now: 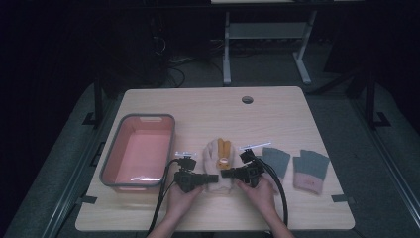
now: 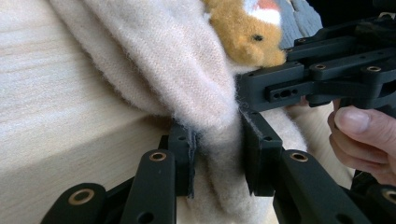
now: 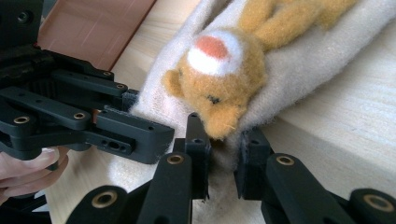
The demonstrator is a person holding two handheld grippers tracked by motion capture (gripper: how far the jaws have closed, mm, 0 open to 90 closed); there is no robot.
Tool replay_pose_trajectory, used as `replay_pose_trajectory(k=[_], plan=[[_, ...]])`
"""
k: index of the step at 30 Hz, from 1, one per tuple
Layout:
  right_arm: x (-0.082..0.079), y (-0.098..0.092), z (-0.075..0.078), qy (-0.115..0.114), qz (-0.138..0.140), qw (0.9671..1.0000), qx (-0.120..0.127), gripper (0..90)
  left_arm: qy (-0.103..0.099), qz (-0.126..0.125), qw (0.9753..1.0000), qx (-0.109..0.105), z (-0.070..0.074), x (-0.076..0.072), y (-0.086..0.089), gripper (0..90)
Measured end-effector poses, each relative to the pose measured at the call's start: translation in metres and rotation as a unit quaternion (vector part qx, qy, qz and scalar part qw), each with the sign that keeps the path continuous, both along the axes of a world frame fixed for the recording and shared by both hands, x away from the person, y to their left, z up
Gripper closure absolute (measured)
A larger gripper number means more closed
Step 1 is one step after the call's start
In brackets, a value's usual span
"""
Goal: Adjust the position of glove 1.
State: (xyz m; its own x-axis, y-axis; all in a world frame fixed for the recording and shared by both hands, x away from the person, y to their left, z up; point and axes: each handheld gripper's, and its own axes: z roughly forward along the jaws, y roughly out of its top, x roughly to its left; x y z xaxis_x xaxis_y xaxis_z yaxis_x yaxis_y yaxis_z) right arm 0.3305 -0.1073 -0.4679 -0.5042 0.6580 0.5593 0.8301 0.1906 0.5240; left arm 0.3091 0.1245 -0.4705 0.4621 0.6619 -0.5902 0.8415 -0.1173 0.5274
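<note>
While the dim room frames your pale wooden table [image 1: 277, 119], both grippers [image 1: 212, 178] [image 1: 229, 173] clamp the cream glove [image 1: 214, 148], lying lengthwise toward the frame's top.

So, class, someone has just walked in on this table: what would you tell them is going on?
A person holds a gripper in each hand and has both closed on the near end of a cream mitten with an orange plush animal on it. The left gripper pinches it from the left, the right gripper from the right. The mitten lies on the wooden table, between a pink bin and two grey-and-pink gloves to the right.
</note>
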Motion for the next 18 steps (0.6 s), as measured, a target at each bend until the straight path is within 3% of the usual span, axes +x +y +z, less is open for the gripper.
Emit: replay_pose_trajectory(k=[2,3,4,8,12,16,17,18], plan=[[0.0002,-0.0017,-0.0002,0.009,-0.005,1.0,0.001,69.2,0.001,-0.001,1.0,0.001,0.0007,-0.0002,0.0,68.7],[0.0002,-0.0017,-0.0002,0.009,-0.005,1.0,0.001,69.2,0.001,-0.004,1.0,0.004,0.0008,0.0001,0.0004,68.7],[0.0002,-0.0032,-0.0004,0.017,-0.01,0.9998,-0.004,61.7,0.001,-0.008,1.0,0.006,0.001,0.0007,0.0008,68.8],[0.0013,-0.0058,-0.002,0.028,-0.017,0.9995,-0.006,57.8,-0.002,-0.008,0.9999,0.011,0.0014,0.0003,0.0001,68.6],[-0.0008,-0.0065,-0.0002,0.044,-0.019,0.9988,-0.006,57.5,-0.003,-0.009,0.9999,0.012,0.0007,0.0005,0.0003,68.5],[-0.0011,-0.0022,-0.0034,0.033,-0.021,0.9992,0.001,61.9,-0.002,-0.009,0.9998,0.015,0.0008,0.0004,0.0003,68.7],[-0.0018,-0.0006,-0.0038,0.039,-0.023,0.999,0.006,64.4,-0.002,-0.009,0.9998,0.015,0.0008,0.0004,0.0003,68.8],[0.001,-0.0024,-0.0054,0.063,-0.019,0.9977,0.016,67.5,-0.003,-0.011,0.9999,0.012,0.0008,0.0004,-0.0001,68.9]])
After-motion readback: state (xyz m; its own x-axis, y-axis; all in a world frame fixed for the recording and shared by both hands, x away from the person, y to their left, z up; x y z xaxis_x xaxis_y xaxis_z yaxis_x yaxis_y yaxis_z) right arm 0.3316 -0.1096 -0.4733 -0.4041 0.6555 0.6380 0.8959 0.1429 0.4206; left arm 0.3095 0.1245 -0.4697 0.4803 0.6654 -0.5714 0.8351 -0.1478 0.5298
